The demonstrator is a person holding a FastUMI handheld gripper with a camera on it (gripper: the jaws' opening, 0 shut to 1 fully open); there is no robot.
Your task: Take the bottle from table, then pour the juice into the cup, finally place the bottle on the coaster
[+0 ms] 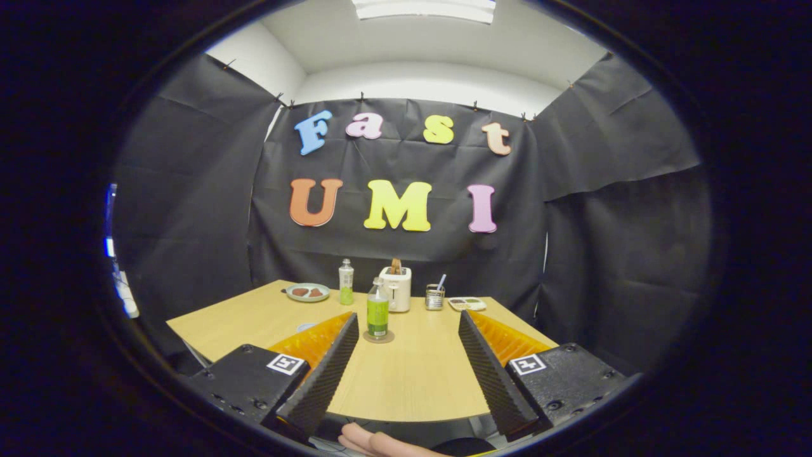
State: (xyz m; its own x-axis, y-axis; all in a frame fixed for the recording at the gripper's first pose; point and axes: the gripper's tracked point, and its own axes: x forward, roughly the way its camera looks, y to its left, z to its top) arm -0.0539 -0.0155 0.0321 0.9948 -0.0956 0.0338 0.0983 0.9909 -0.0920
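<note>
In the gripper view, the gripper (409, 320) is hovering above the near part of a light wooden table (406, 381), its two ridged fingers (330, 362) standing wide apart with nothing between them but bare tabletop. A person's hand (374, 442) is showing just beneath the gripper's base.

Just ahead of the fingertips, nearer the left finger, a clear plastic bottle with green juice and a green label (377, 317) is standing upright on a small round brownish coaster (379, 337). The bottle is not touching either finger.

Beyond it, along the far side of the table, a second slimmer clear bottle with a little green liquid at its bottom (346, 282) is standing upright. To its left, a round grey-green plate holding brown pieces (307, 292) is lying flat. Behind the bottle on the coaster, a white toaster with brown toast poking from its top (396, 287) is sitting, and beside it a small clear glass cup with a blue straw (434, 296) is standing. Further right, a flat pale tray with coloured patches (467, 304) is lying near the table's far edge.
</note>
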